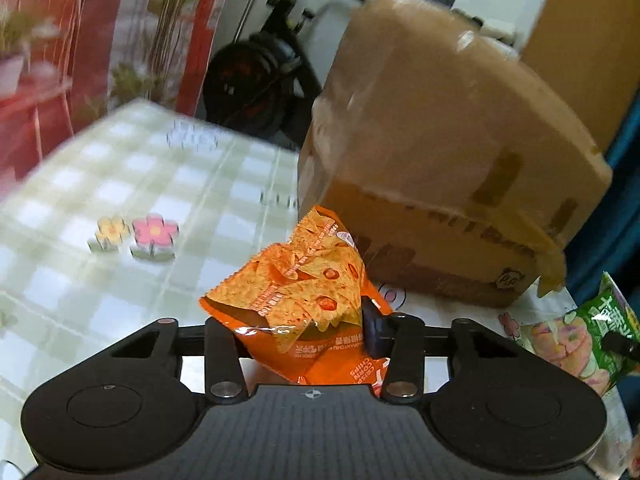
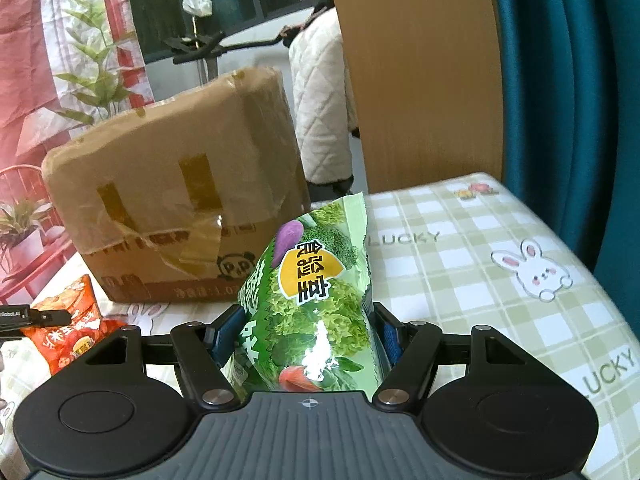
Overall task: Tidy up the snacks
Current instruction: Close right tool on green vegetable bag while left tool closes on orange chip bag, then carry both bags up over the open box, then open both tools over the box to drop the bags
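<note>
1. Left gripper (image 1: 298,334): pinching the orange corn-chip packet (image 1: 308,300), lower centre of the left wrist view; packet crumpled, its upper end standing free above the jaws.
2. Right gripper (image 2: 306,336): clamped on the green vegetable-snack packet (image 2: 308,300), lower centre of the right wrist view; packet upright between the blue pads (image 2: 390,338).
3. Taped cardboard box (image 1: 440,152): behind both packets on the checked tablecloth (image 1: 140,184); flaps shut and taped.
4. Risk, slip: glossy film and air-filled pouches; probable sliding out of either grip under a quick swing or tilt.
5. Risk, crushing: brittle chips inside; likely breakage under tighter squeeze.
6. Risk, collision: both packets close to the box front; possible knock against it when carried forward.
7. Risk, no entry: box sealed; no visible opening for either packet.
</note>
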A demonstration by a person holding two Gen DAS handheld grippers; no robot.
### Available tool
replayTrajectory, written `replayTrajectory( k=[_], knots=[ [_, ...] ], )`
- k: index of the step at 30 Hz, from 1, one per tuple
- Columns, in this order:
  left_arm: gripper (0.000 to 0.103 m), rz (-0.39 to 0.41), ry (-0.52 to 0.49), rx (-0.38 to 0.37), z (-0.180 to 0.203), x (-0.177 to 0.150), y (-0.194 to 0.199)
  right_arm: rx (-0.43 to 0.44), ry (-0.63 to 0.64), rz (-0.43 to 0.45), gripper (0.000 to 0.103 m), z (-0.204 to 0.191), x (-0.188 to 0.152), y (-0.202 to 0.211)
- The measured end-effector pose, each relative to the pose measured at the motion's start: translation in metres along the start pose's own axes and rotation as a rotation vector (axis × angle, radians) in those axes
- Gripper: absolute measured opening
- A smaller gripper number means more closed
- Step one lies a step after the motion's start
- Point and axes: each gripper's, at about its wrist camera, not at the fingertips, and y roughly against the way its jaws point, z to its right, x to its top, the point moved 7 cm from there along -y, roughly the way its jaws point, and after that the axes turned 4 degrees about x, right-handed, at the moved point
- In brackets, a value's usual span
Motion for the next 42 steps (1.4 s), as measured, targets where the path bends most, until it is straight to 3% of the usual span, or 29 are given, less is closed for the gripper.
replayTrajectory(
  k=[13,25,32,38,42],
  knots=[
    [0.045,0.31,-0.076,0.081,0.021,0.065,0.094,-0.029,0.038,0.179,0.063,-0.003,0.056,0.05],
    [0.045,0.49,-0.145,0.054,0.082,0.157,0.132,-0.012,0.149,0.397,0.063,-0.027,0.181,0.092],
    [0.045,0.488,-0.171,0.032,0.111,0.195,0.097,0.037,0.187,0.434,0.063,-0.05,0.24,0.068],
    [0.045,0.421,-0.194,0.046,0.121,0.216,0.043,0.084,0.214,0.397,0.063,-0.083,0.265,0.0],
    [0.045,0.367,-0.211,0.065,0.124,0.221,0.01,0.089,0.205,0.341,0.063,-0.1,0.262,-0.053]
  ],
)
